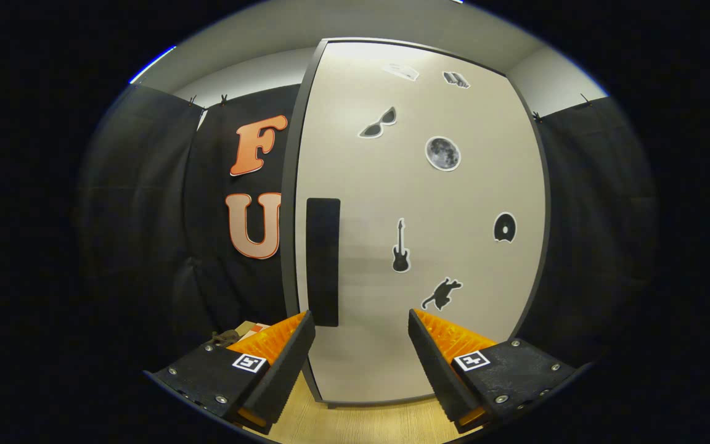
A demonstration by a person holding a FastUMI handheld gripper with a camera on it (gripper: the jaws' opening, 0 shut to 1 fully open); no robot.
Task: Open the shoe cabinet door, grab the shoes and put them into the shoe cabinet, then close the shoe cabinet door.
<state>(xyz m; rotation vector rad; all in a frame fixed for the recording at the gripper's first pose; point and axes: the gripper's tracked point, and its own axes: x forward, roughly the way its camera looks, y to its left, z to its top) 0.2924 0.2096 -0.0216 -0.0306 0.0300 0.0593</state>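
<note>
My claw (361, 336) is spread wide, nothing between the fingers. Just ahead stands the shoe cabinet door (416, 234), shut, its dark handle strip (323, 262) above my left finger. Beyond that finger, low beside the cabinet, something brown that may be the shoes (225, 337); too small to tell. As I judge it, nothing is done: opening, loading and closing all remain.

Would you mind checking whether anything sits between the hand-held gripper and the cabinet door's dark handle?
Nothing visible does. The hand-held gripper is open, and the dark handle on the shut cabinet door lies just ahead of its fingers.
</note>
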